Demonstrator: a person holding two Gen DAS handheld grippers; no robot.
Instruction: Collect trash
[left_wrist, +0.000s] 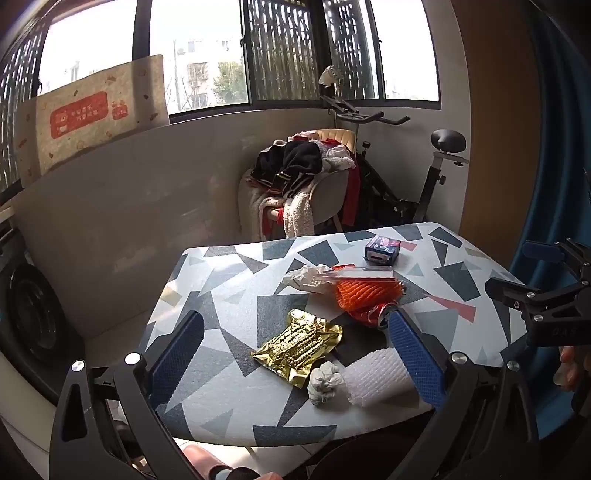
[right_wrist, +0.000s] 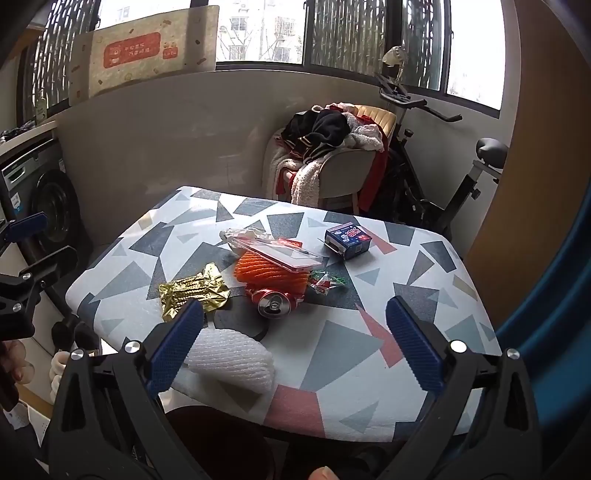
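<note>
- The left gripper (left_wrist: 295, 345) and the right gripper (right_wrist: 293, 338) are both wide open and hold nothing
- The trash lies on the patterned table (right_wrist: 424, 266): a gold wrapper (left_wrist: 299, 345) just left of the crushed red can (right_wrist: 275, 301), a white foam net (right_wrist: 232, 360) nearer than the can
- I judge that collecting is not yet begun; the next move needs one gripper to go down over a near piece and close

Daylight through wide windows (left_wrist: 199, 55) with dark frames and patterned grilles (left_wrist: 280, 48). Plain grey wall (left_wrist: 147, 184) below sill. Printed mat (left_wrist: 92, 114) propped against glass at left. Chair (right_wrist: 343, 170) in corner heaped with clothes (right_wrist: 325, 133). Exercise bike (right_wrist: 443, 173) just beside chair, at right. Washing machine (right_wrist: 48, 206) at far left. Table (right_wrist: 332, 350) with geometric-print cover in foreground. Tan wall panel (left_wrist: 495, 122) at right.
</note>
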